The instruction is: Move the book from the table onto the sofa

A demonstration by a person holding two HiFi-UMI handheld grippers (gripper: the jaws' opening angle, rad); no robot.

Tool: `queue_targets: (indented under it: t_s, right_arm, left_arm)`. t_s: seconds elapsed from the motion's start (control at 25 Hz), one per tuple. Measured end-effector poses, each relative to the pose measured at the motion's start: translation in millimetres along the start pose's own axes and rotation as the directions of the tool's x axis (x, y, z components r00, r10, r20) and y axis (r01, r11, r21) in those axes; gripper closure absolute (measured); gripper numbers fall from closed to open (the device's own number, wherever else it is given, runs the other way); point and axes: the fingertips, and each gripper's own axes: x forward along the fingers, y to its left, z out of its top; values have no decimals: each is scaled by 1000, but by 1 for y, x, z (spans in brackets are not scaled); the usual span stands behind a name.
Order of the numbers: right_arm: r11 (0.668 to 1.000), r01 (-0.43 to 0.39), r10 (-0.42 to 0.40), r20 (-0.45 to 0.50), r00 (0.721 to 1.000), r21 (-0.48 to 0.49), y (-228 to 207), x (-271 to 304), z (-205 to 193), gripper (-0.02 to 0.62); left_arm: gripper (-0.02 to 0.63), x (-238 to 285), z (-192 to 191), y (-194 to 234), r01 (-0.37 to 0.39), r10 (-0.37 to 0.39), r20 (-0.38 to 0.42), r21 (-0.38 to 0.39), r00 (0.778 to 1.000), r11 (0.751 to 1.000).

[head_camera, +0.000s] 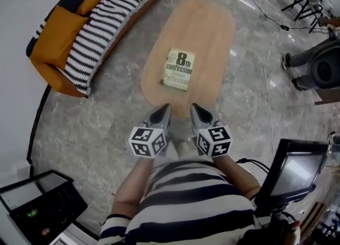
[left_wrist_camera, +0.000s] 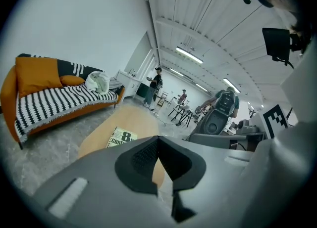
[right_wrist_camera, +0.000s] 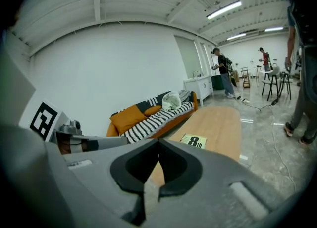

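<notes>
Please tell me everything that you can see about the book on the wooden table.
The book seems to be a thin paperback. Its pale yellow-green cover is printed in black, with a large "8th" above "confession". It is closed and lies flat, cover up and a little askew, near the middle of the oval wooden table. Only the table touches it, and nothing lies on it.
</notes>
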Motion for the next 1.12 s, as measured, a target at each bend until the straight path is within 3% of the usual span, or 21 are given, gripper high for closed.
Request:
queue_targets:
  t_s: [0.4, 0.76, 1.12]
  right_arm:
    - [998, 50, -50, -11, 999, 39, 1, 60, 18, 598]
    - [989, 123, -125, 20, 992, 81, 0, 105, 27, 598]
    - [977, 190, -188, -27, 982, 96, -20, 125, 4, 597]
  left_arm:
    - [604, 37, 26, 35, 80, -78, -60, 33, 995, 996]
    - [604, 52, 35, 85, 89, -79, -125, 72, 989, 993]
    - [604, 81, 13, 97, 134, -119, -205, 60, 972, 989]
